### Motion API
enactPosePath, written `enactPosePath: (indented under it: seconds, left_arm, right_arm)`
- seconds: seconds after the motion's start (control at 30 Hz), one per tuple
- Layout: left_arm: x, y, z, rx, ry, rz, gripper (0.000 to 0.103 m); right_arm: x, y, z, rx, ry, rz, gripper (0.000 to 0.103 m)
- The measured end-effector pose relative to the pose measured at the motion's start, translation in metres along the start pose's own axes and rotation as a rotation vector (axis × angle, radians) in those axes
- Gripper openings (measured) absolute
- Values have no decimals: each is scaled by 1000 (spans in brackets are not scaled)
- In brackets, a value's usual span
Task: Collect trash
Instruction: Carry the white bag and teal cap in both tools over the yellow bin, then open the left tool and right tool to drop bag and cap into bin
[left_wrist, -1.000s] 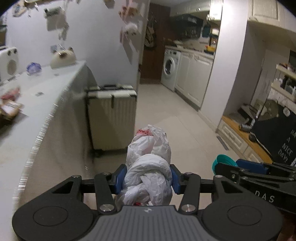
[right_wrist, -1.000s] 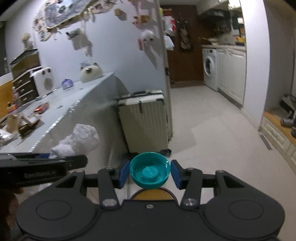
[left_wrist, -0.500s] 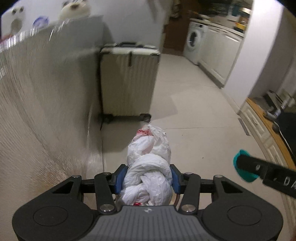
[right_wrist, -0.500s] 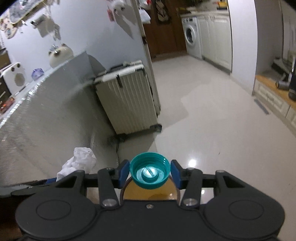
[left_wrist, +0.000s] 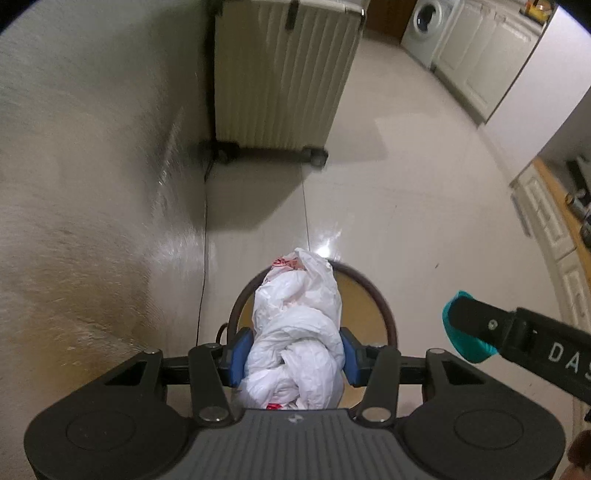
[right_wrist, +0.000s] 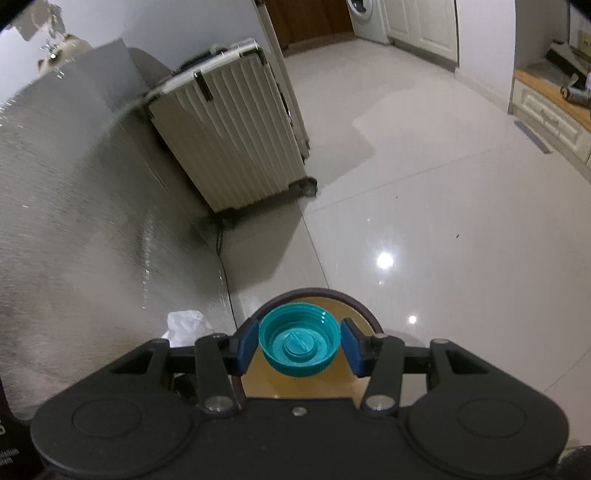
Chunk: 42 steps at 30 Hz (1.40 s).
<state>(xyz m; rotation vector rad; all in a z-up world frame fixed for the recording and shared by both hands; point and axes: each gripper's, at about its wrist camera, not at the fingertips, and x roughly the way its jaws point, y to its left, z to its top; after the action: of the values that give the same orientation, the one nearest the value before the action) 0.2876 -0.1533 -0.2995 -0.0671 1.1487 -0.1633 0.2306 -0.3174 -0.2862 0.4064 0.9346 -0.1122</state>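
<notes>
Dropping from counter height, both grippers now hang over the round bin (left_wrist: 382, 306): left gripper (left_wrist: 293, 356) clamped on the knotted white bag (left_wrist: 295, 332), right gripper (right_wrist: 298, 345) on the teal cap (right_wrist: 299, 345), bin rim at 12 o'clock, so release looks near

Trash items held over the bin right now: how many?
2. A knotted white plastic bag is clamped in the left gripper, and a teal bottle cap in the right gripper, both above the round bin. The bin's contents are hidden.
</notes>
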Motion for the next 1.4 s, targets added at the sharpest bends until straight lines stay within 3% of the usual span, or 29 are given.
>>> enactPosePath:
  seconds: [0.43, 0.6, 1.0, 1.13, 1.4]
  left_arm:
    - [82, 9, 13, -5, 169, -37, 50]
    - [106, 13, 13, 10, 224, -13, 50]
    - [113, 13, 14, 44, 211, 0, 52]
    - [112, 13, 14, 51, 206, 12, 71]
    - [113, 15, 13, 58, 220, 54, 82]
  right_arm:
    - [87, -3, 14, -85, 148, -7, 49]
    - [107, 3, 17, -141, 179, -12, 49]
    - [122, 4, 18, -178, 209, -17, 50]
    - [122, 4, 17, -179, 212, -22, 50]
    - [122, 3, 16, -205, 233, -33, 53]
